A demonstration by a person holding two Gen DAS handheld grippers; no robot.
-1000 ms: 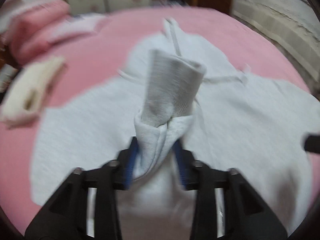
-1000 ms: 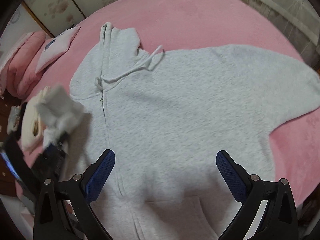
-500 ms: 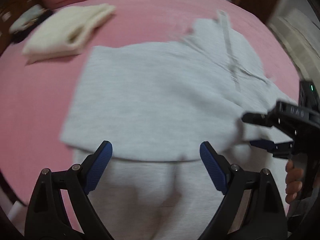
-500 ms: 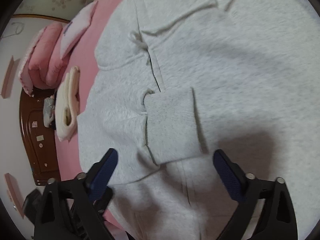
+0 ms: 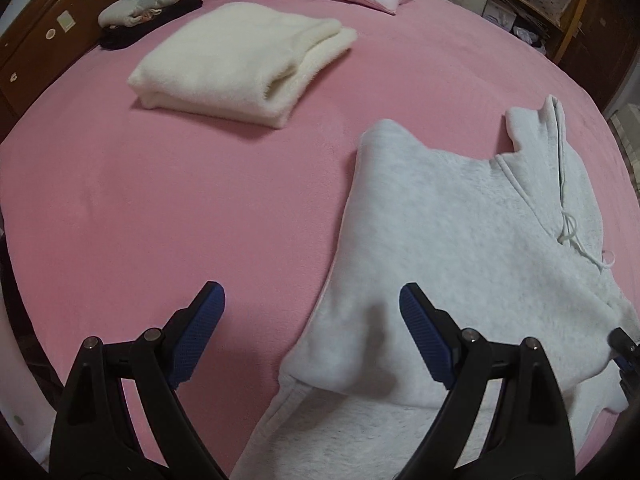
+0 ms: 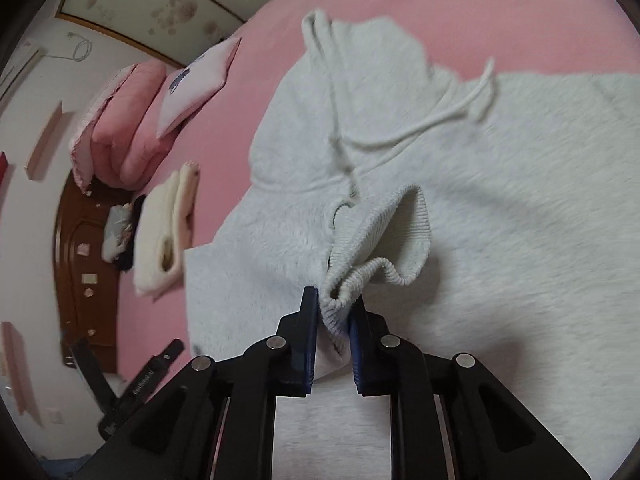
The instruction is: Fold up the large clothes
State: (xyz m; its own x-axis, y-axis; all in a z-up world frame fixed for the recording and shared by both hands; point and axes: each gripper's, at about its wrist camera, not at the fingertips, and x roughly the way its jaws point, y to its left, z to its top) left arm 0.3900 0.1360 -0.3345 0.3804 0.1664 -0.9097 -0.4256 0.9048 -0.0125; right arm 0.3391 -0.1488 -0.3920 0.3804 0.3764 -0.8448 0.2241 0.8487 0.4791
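left wrist view: left gripper is released and empty; the grey hoodie lies at its two o'clock on the pink bed.

right wrist view: right gripper is closing on the ribbed cuff, its sleeve running toward ten o'clock.

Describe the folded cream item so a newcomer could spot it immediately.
On the pink bed, look toward the wooden headboard. The folded cream blanket lies there alone, apart from the grey hoodie; it is thick, fluffy and neatly squared, unlike the spread-out hoodie.
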